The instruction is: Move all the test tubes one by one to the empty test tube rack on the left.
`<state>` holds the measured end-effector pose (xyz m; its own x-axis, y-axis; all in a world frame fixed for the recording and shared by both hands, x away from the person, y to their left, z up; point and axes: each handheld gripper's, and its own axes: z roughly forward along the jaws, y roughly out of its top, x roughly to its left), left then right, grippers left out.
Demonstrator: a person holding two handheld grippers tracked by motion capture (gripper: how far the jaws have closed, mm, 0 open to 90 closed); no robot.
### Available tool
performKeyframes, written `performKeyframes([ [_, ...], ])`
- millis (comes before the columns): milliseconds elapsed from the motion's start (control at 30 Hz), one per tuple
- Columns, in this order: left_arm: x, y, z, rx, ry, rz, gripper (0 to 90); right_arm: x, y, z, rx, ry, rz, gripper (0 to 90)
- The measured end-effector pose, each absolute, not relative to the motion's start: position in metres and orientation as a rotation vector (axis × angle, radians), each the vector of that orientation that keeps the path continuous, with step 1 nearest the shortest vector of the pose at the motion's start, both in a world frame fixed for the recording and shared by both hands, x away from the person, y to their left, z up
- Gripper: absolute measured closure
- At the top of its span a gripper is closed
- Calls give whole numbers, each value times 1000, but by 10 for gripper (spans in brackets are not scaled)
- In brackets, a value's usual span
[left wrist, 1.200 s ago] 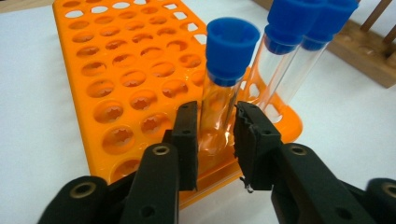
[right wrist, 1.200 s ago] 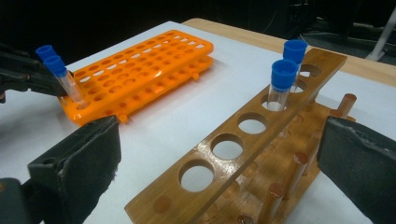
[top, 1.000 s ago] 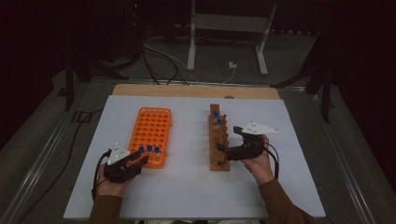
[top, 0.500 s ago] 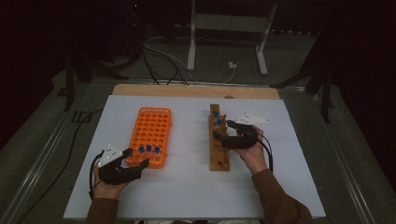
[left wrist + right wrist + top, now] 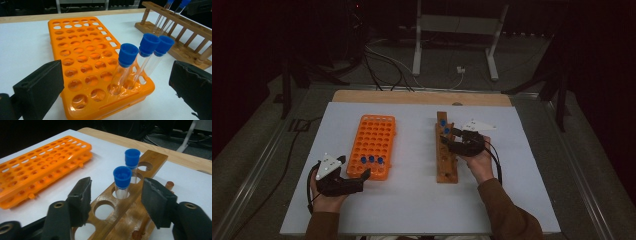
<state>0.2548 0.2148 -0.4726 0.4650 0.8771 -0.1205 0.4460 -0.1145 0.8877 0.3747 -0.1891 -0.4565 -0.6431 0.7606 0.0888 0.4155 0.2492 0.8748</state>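
From above, three blue-capped tubes stand in the near row of the orange rack; two more wait at the far end of the wooden rack to its right. In the left gripper view, the left tongs have just opened, released around the three tubes. In the right gripper view, the right tongs have been closing toward the nearer tube, seemingly not yet pressing. Two transfers remain.

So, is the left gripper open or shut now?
Open: the left gripper has just opened; its jaws stand wide apart, touching none of the tubes.
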Motion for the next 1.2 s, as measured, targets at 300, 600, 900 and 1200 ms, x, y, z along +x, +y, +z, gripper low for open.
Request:
performKeyframes([
  [300, 256, 213, -475, 1749, 1141, 550, 6, 380, -186, -463, 1069, 2173, 1321, 594],
  [600, 256, 213, -476, 1758, 1144, 548, 6, 383, -182, -466, 1047, 2158, 1300, 727],
  [900, 257, 213, -477, 1759, 1149, 545, 7, 386, -177, -466, 1048, 2148, 1283, 762],
  [1200, 257, 213, -477, 1758, 1150, 542, 7, 388, -171, -465, 1052, 2142, 1262, 765],
])
